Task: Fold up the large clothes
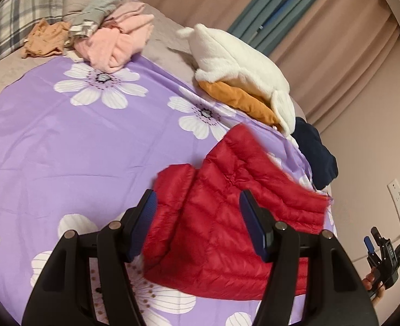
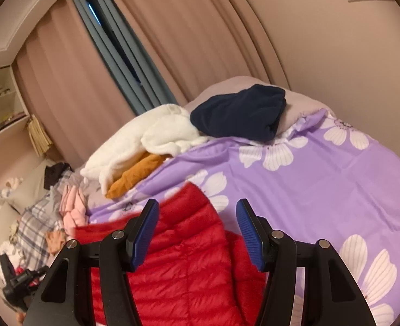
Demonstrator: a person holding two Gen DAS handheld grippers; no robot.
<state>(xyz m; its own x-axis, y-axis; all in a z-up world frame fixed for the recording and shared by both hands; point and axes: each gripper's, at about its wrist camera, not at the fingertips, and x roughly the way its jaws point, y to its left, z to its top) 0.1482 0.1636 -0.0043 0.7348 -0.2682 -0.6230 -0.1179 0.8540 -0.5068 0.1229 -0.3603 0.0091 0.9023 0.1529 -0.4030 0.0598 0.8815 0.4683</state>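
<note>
- My left gripper sits nearest in its own view, its blue-padded jaws spread with nothing between the pads; the garment lies beneath the gap, not pinched.
- My right gripper is the same: jaws spread and empty, hanging above the cloth, not on it. In the left view it shows small at the right edge, off the side of the bed, gripped in a hand.
- The red quilted puffer jacket, the piece I take to be in hand, lies rumpled on the near part of the cover. One part looks doubled over the rest, but the edges are uneven, so I judge the fold unfinished.
- It rests on the purple bed cover with white flowers, which seems spread as a flat, bare working surface; most of it beyond the jacket is free.
- Farther on, at the cover's edge, a white fleecy garment sits on top of a mustard-orange cloth, with a dark navy garment just beside them. Whether that stack is finished work or waiting, I cannot tell.
- Farthest, a loose heap of pink cloth with a grey piece on top looks unsorted.
- Behind everything hang beige curtains.
</note>
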